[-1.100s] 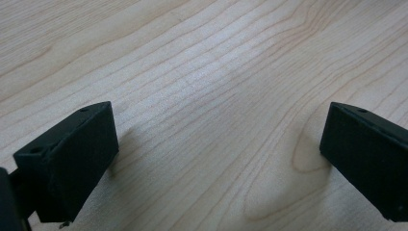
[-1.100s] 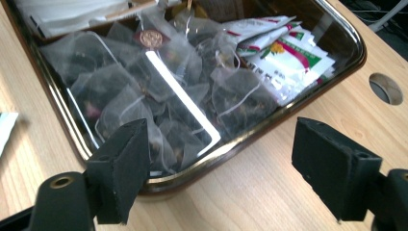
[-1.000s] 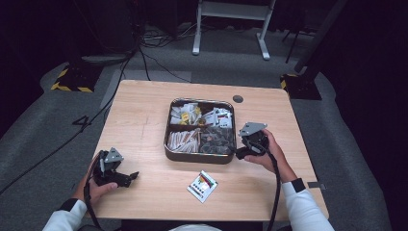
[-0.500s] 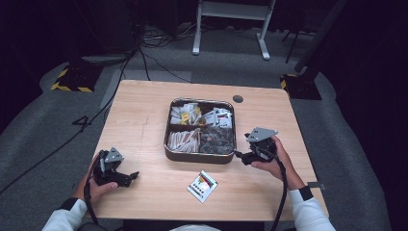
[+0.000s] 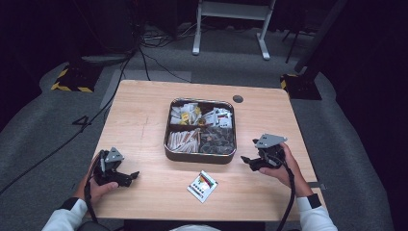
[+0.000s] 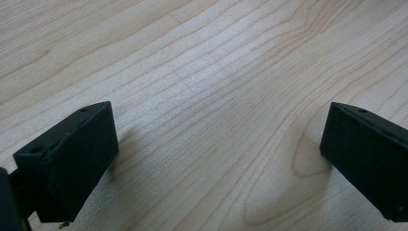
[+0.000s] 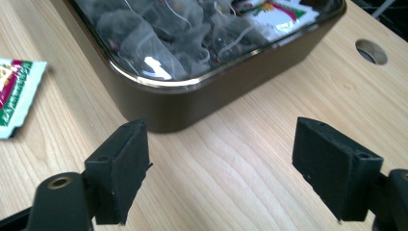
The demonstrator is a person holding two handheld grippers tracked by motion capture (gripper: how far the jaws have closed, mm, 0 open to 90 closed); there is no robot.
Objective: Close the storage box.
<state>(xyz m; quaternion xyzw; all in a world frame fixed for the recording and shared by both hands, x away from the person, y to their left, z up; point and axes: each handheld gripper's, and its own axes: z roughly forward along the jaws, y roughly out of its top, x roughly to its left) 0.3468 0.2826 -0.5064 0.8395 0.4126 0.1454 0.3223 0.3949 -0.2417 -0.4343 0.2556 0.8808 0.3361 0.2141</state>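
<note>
Right gripper (image 7: 221, 168): jaws spread wide, empty, low over the table (image 5: 144, 110), just beside the tin tray (image 7: 192, 103) holding tea bags. Left gripper (image 6: 219, 163): jaws apart, empty, above bare wood. Sachet (image 5: 202, 186) lies between both, near the front edge.

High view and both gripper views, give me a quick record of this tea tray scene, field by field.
table: light wood, round hole at far right
tray: dark, four compartments, packets and tea bags inside
loose packet: flat on the table in front of the tray
left gripper: open, empty, over bare wood
right gripper: open, empty, by the tray's near right corner
</note>
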